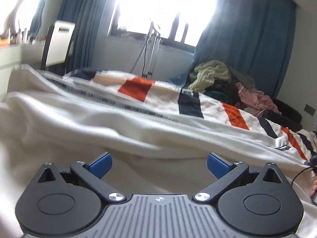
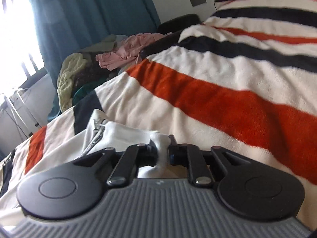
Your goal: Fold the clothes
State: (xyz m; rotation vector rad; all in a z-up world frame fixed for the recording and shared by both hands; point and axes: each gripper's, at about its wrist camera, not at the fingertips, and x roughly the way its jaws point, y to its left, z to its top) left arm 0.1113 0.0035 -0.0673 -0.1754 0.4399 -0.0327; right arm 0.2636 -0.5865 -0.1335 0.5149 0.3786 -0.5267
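Note:
A white garment [image 1: 99,123] lies spread and rumpled over the bed in the left wrist view, with a dark ribbed strip running along it. My left gripper [image 1: 159,163] hovers just above this cloth, open, its blue pads [image 1: 101,165] wide apart with nothing between them. In the right wrist view my right gripper [image 2: 162,150] is shut on a bunched fold of the white garment [image 2: 122,136], which fills the narrow gap between the jaws. A dark zipper edge [image 2: 95,140] runs along the garment to the left of the grip.
A white blanket with orange and navy stripes [image 2: 218,99] covers the bed [image 1: 138,87]. A pile of other clothes [image 1: 218,75], pale green, pink and dark, sits at the far side [image 2: 89,69]. Beyond stand teal curtains [image 1: 247,39], a bright window, a metal stand [image 1: 150,49] and a chair [image 1: 57,43].

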